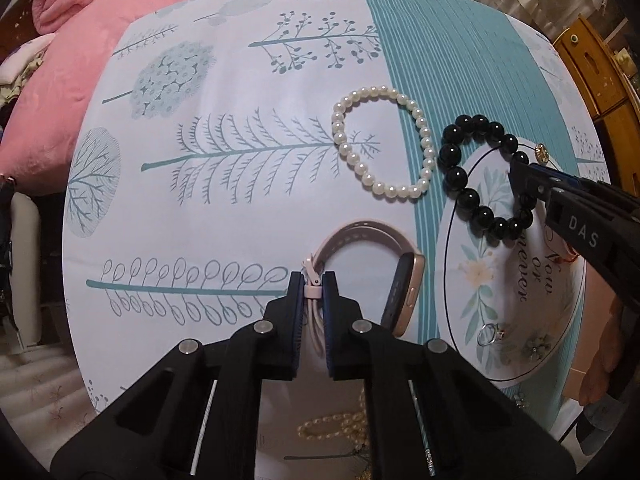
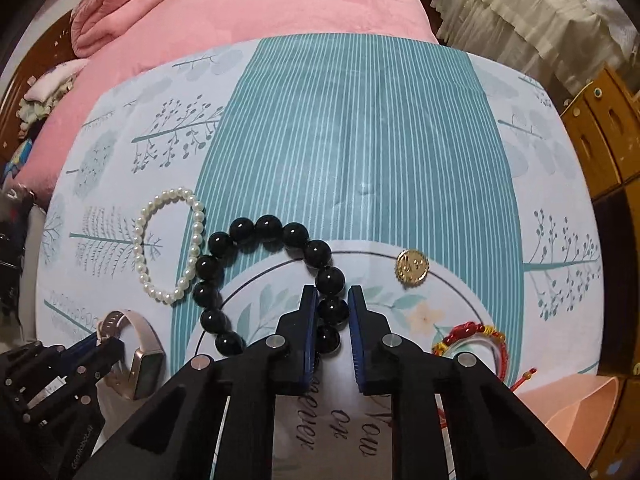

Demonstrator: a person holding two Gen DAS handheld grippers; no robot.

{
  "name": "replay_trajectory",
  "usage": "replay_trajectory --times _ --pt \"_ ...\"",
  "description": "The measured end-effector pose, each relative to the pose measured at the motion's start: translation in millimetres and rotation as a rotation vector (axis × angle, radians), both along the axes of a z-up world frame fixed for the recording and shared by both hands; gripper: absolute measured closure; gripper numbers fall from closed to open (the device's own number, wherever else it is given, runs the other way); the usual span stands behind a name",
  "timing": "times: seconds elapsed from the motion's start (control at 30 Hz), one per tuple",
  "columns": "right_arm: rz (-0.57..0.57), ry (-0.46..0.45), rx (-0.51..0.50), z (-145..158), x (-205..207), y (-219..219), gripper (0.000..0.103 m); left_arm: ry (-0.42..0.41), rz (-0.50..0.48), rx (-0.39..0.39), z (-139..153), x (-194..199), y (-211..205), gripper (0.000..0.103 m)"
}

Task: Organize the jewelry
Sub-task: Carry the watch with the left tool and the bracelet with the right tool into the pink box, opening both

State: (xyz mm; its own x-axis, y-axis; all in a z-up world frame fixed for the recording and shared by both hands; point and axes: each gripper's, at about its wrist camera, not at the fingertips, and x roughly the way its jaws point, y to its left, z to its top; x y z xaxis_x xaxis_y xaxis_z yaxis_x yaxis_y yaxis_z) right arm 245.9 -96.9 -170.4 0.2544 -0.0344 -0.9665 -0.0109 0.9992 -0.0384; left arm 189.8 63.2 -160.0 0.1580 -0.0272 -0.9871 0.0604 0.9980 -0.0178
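The left hand-held gripper [image 1: 313, 280] pinches the pale pink strap of a watch [image 1: 404, 292] with a gold case, lying on the leafy cloth [image 1: 240, 100]. The right hand-held gripper [image 2: 332, 300] has its fingers around one shiny bead of the black bead bracelet [image 2: 256, 228], not quite squeezing. This bracelet lies half on the round flowered plate [image 2: 452, 292]. A white pearl bracelet [image 1: 420, 120] lies just beside it.

Bare striped cloth [image 2: 360, 140] lies open beyond the black bead bracelet [image 2: 256, 228]. The pearl bracelet [image 2: 168, 248] crowds its left, the gold coin [image 2: 412, 266] its right.
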Motion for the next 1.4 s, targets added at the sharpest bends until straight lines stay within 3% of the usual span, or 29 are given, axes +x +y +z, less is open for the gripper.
replay_trajectory --times 0.3,0.53,0.93,1.1,1.4 --pt "-0.030 -0.088 0.119 48.0 -38.0 -20.0 0.089 -0.127 0.006 -0.031 49.9 -22.4 8.5 0.097" --pt "-0.043 -0.166 0.191 112.9 -77.7 -39.9 0.089 -0.207 -0.048 -0.064 101.1 -39.7 -4.5 0.097" --pt "-0.067 -0.257 0.204 220.1 -186.9 -117.8 0.089 -0.286 -0.217 -0.118 162.6 -83.7 -84.2 0.097" --pt "-0.108 -0.243 0.176 220.2 -226.8 -154.8 0.089 -0.298 -0.308 -0.145 172.3 -100.1 -131.3 0.097" --pt "-0.194 -0.131 0.233 161.7 -268.1 -212.7 0.089 -0.272 -0.455 -0.198 163.9 -122.0 -214.1 0.097"
